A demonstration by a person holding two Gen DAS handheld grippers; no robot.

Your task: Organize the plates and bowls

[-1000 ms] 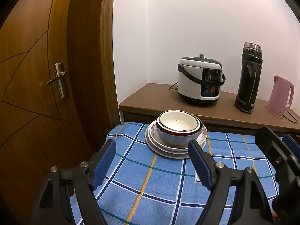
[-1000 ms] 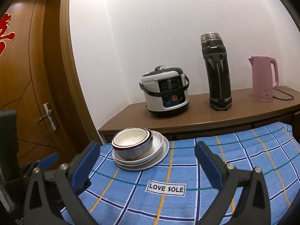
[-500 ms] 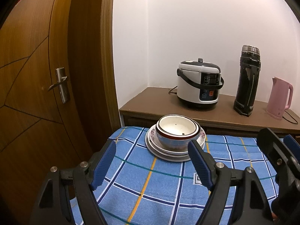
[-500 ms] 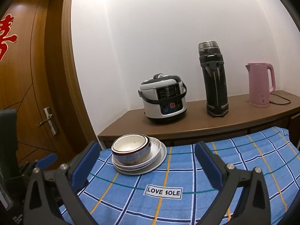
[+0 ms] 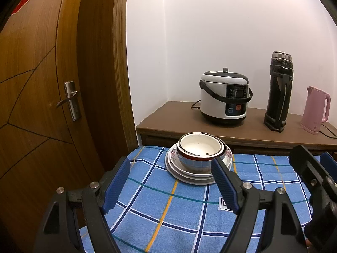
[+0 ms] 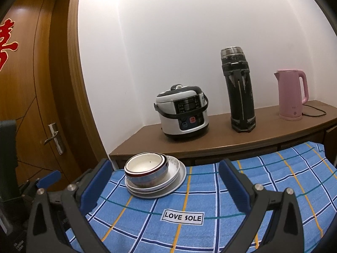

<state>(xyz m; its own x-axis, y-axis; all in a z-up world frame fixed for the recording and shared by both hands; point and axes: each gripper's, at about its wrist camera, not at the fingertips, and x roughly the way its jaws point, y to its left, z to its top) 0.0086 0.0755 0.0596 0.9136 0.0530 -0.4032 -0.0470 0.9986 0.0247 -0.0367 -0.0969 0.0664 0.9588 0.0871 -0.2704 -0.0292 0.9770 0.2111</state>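
Note:
On the blue checked tablecloth (image 5: 147,206) (image 6: 231,221), near its far edge, stands a stack of white plates (image 5: 189,178) (image 6: 158,191). Nested bowls (image 5: 200,147) (image 6: 145,166) with a red and dark rim sit on top. My left gripper (image 5: 170,162) hovers in front of the stack, open, with nothing between its blue pads. My right gripper (image 6: 165,163) is held beside it, to the right of the stack, open and empty too. Each gripper shows at the edge of the other's view: the right gripper (image 5: 311,179), the left gripper (image 6: 48,177).
Behind the table runs a brown sideboard (image 6: 221,141) carrying a rice cooker (image 5: 224,101) (image 6: 183,113), a tall black thermos (image 5: 279,92) (image 6: 239,90) and a pink kettle (image 5: 316,110) (image 6: 291,94) with its cord. A wooden door (image 5: 42,84) with a metal handle stands at the left.

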